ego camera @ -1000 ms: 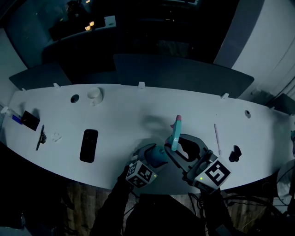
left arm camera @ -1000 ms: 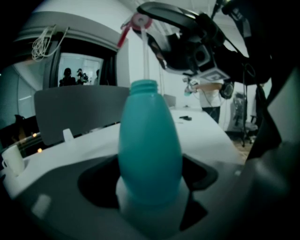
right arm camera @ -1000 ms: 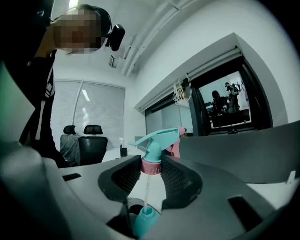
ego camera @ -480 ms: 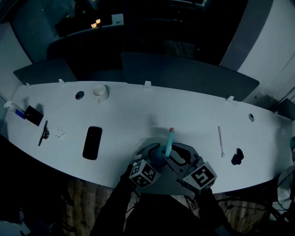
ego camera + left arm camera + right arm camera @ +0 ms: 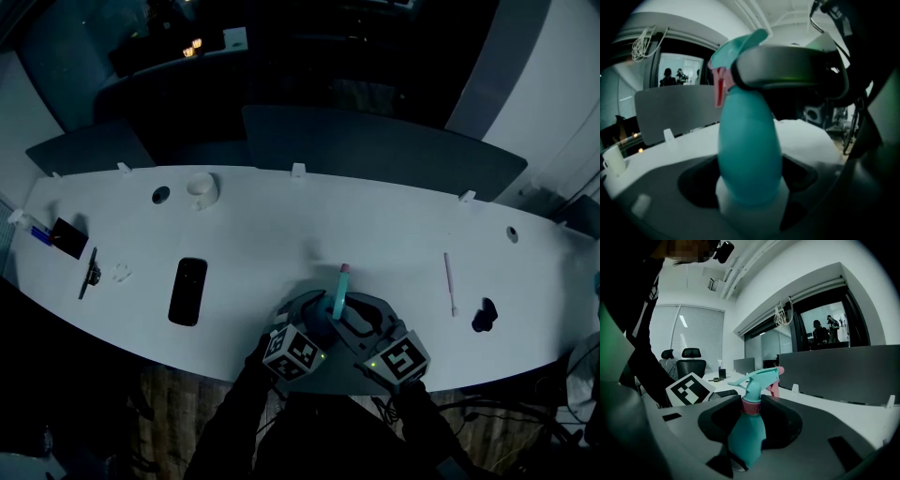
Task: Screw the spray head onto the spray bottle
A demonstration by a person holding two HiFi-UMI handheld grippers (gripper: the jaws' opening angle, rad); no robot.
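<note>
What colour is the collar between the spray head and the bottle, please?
The collar is pink, clearest in the right gripper view.

White curved worktop (image 5: 281,234), seen from above. Left part: white cup (image 5: 202,190) near the far edge, flat black slab (image 5: 187,291), thin dark tool (image 5: 89,272), small black box (image 5: 66,236). Right part: thin pale stick (image 5: 450,283), with a small black object (image 5: 482,317) just beside it.

Long white table (image 5: 281,225) under dim light; dark dividers (image 5: 375,150) behind it; wood floor (image 5: 169,398) below; white wall (image 5: 553,84) at right; blinds (image 5: 693,329), office chairs (image 5: 691,363) and a glass partition (image 5: 825,329) beyond.
</note>
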